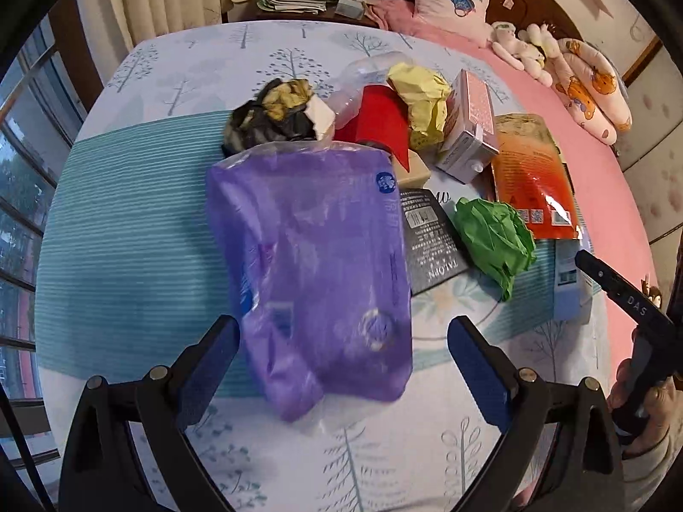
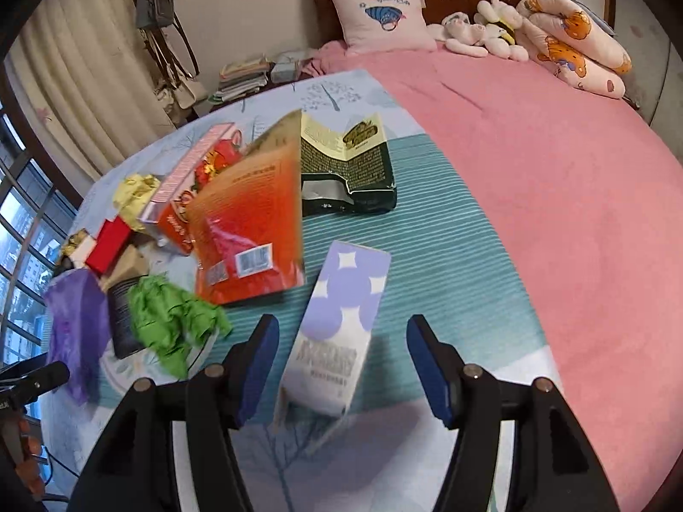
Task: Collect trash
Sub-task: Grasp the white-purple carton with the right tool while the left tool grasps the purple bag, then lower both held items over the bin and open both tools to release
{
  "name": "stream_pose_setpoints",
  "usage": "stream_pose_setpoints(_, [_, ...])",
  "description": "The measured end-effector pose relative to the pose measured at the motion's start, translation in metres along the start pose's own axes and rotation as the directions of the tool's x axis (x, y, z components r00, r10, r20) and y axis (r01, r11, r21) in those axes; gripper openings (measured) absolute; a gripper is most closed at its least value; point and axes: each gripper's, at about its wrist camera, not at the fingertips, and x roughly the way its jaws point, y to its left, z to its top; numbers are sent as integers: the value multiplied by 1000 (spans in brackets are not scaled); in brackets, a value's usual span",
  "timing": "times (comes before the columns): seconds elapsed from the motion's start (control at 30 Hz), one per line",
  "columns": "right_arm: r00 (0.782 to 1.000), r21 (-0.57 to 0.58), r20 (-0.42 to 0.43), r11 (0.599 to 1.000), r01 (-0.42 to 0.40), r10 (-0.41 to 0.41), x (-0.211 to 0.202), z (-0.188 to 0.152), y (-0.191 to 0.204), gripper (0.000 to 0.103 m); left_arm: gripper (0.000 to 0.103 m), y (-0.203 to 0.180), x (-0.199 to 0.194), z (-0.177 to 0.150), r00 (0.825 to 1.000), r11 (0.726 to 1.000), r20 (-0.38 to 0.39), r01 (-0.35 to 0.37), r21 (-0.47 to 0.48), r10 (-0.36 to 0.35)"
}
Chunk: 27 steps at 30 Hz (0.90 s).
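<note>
"das" – right tongs [image 1: 627,294]; "talopn" – black packet [image 1: 431,243]

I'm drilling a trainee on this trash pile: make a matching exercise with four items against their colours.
Items:
1. plastic bag
2. crumpled paper beside the dark booklet
3. crumpled paper beside the pink carton
4. snack pouch

Colours:
A. green
B. orange-red
C. purple
D. yellow

Pairs: 1-C, 2-A, 3-D, 4-B

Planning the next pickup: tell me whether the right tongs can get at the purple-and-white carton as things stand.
Probably yes. The right tongs stand open with the purple-and-white carton lying directly ahead between the fingers, nothing on top of it. The orange pouch lies close beside it but off the path.
</note>
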Motion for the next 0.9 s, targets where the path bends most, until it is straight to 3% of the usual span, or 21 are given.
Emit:
stream_pose_setpoints(0.27, [999,23,-52,1000,-16,17,25,1,-4,62,97,-9,30,11,991,992,-29,-130,-1,130])
stream_pose_setpoints(0.3, [999,27,-35,999,-20,21,22,0,-4,62,89,-8,31,11,991,991,-32,-132,-9,132])
stream_pose_setpoints(0.33, [999,35,-37,999,-26,27,22,0,-5,59,73,-6,34,11,990,990,-34,-139,-23,138])
stream_pose_setpoints(0.4, [999,41,-37,999,-32,33,20,-2,-6,39,68,-3,32,10,989,988,-21,-149,-35,149])
stream_pose_setpoints(0.53, [998,27,-39,998,-57,58,14,-9,-4,36,27,-2,21,5,988,988,0,-151,-34,151])
stream_pose_setpoints(0.6, [997,25,-31,997,-67,68,7,-12,-4,36,19,-2,13,1,988,988,12,-155,-28,155])
stream_pose_setpoints(0.9, [981,-20,47,982,-189,189,-67,-48,4,36,15,-12,-50,-41,995,998,83,-63,28,60])
